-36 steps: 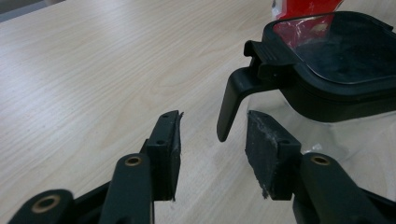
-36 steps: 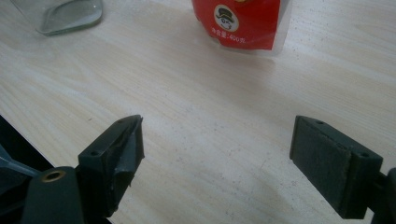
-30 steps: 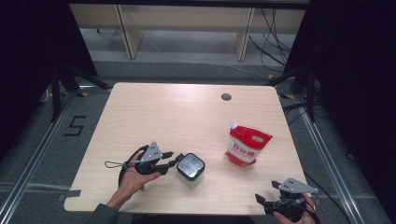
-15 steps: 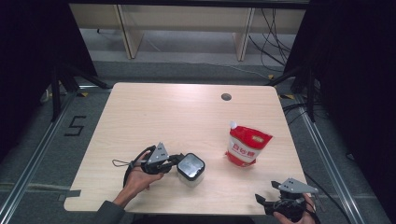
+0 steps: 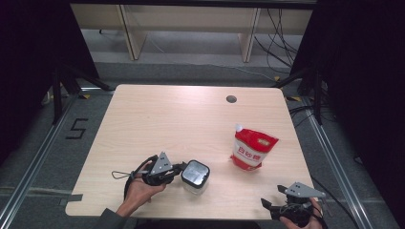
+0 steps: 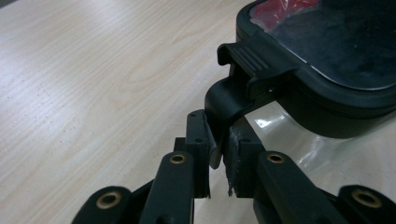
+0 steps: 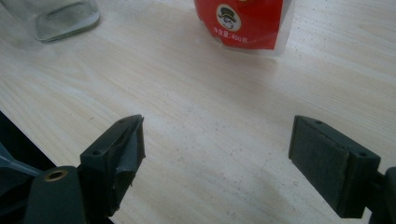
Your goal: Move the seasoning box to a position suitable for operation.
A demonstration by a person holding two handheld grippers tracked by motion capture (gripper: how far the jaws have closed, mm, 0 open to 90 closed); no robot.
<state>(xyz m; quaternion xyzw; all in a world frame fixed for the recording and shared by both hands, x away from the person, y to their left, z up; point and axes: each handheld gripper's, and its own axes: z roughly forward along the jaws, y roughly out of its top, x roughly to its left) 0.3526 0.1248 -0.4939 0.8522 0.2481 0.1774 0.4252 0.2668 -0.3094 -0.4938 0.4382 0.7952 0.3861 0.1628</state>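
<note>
A square glass jar (image 5: 196,175) with a black clip-on lid (image 6: 336,51) stands near the table's front edge. My left gripper (image 5: 180,169) lies level at the jar's left side. In the left gripper view this gripper (image 6: 217,149) is shut on the lid's black latch (image 6: 233,100). Its jaws have just closed in and then eased slightly, with the latch tab still between the pads. My right gripper (image 5: 267,206) rests at the front right corner and stands open (image 7: 217,154) over bare wood with nothing between its fingers. It faces a red and white pouch (image 7: 240,23).
The red pouch (image 5: 252,150) stands upright on the right half of the wooden table (image 5: 167,119), right of the jar. A round cable hole (image 5: 231,99) sits near the far edge. The jar's glass base (image 7: 51,16) appears at the top left of the right gripper view.
The left gripper has edged right to the jar and its jaws have drawn together on the lid latch. The right gripper, pouch and jar have stayed put.
</note>
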